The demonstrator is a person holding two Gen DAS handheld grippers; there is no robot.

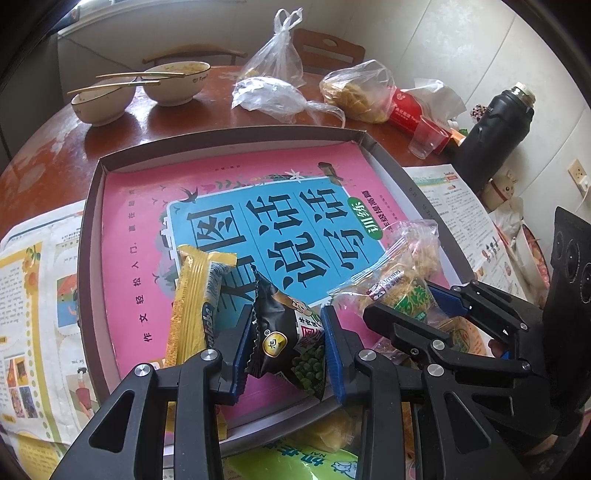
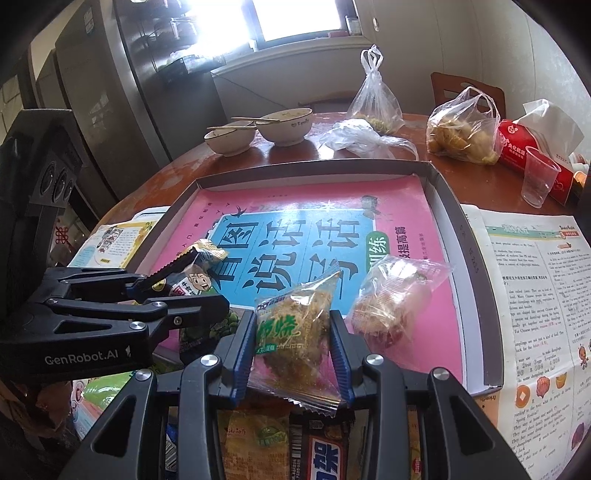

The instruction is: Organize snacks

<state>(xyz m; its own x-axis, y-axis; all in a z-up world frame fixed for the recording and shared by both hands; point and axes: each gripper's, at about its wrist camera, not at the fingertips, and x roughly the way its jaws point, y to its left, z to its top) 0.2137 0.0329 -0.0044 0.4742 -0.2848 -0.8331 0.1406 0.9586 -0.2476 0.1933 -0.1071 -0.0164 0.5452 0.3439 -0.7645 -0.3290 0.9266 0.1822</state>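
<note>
Left gripper [image 1: 288, 345] grasps the pea pack [image 1: 291, 343]; right gripper [image 2: 293, 343] grasps the noodle pack [image 2: 295, 328]; release both flat near the box's [image 2: 476, 280] near edge, apart.

bowls [image 1: 176, 83] with chopsticks [image 1: 140, 75] | black flask [image 1: 495, 133] | plastic cup [image 2: 538, 180]

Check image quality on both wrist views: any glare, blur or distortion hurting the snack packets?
Right wrist: window blown out white, glare spilling over the fridge; clear noodle packet in the right tongs stays sharp. Left wrist: even light, no blown areas, green pea packet in the left tongs readable. Both: strong fisheye bending of the box rim, dark corners.
</note>
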